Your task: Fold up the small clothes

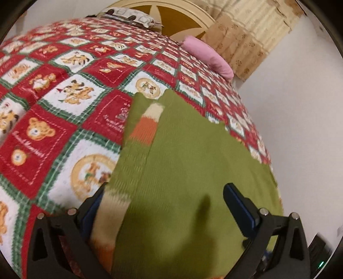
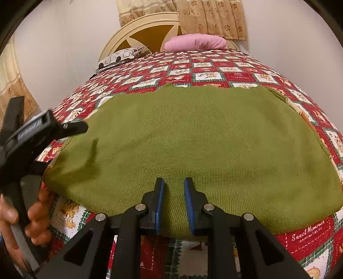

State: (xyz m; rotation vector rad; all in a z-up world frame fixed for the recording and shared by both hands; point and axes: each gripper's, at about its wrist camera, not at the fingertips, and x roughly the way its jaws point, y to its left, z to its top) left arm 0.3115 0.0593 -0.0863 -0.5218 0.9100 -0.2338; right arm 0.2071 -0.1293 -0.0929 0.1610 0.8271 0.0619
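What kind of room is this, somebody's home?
Most likely a bedroom in a home. A bed with a rounded cream headboard is covered by a red teddy-bear blanket, a pink pillow lies at its head, and patterned curtains hang behind. A green knit garment is spread on the blanket.

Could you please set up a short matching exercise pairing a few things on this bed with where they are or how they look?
Things:
1. green sweater
2. pink pillow
3. patterned pillow
4. striped sleeve

Descriptions:
A. folded over the green knit
B. by the headboard, nearer the curtain
C. spread flat on the quilt
D. black-and-white, by the headboard

Pairs: 1-C, 2-B, 3-D, 4-A
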